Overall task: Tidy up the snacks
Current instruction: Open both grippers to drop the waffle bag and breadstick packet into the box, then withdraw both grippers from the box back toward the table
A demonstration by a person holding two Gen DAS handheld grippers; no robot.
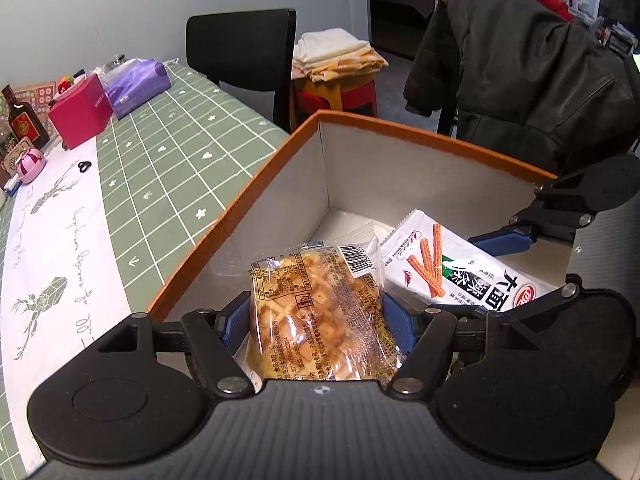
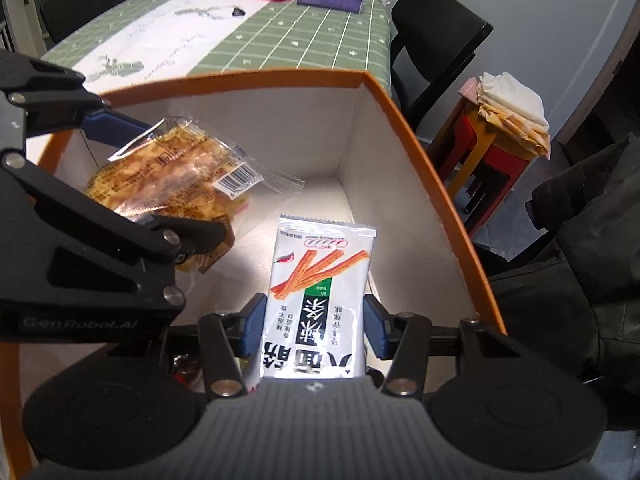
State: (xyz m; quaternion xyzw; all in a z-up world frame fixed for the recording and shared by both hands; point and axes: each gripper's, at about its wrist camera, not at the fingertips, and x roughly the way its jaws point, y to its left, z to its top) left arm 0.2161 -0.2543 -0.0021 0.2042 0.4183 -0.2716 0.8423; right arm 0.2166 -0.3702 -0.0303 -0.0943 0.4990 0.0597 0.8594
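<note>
A clear-wrapped bread packet (image 1: 316, 300) is pinched between the blue pads of my left gripper (image 1: 318, 316), which is shut on it. It hangs inside a tall box with an orange rim (image 1: 420, 130) and white walls. My right gripper (image 2: 315, 322) is shut on a white packet printed with orange spicy sticks (image 2: 320, 272), also down inside the box (image 2: 240, 80). In the right wrist view the left gripper (image 2: 160, 180) comes in from the left with the bread packet (image 2: 172, 176). The stick packet (image 1: 448, 264) lies right of the bread in the left wrist view.
Beyond the box is a table with a green checked cloth (image 1: 168, 136), bearing a red box (image 1: 80, 114), a purple tissue pack (image 1: 136, 84) and a bottle (image 1: 24, 120). A black chair (image 1: 244, 48), a stool with folded cloths (image 1: 336, 60) and a dark jacket (image 1: 528, 72) stand around.
</note>
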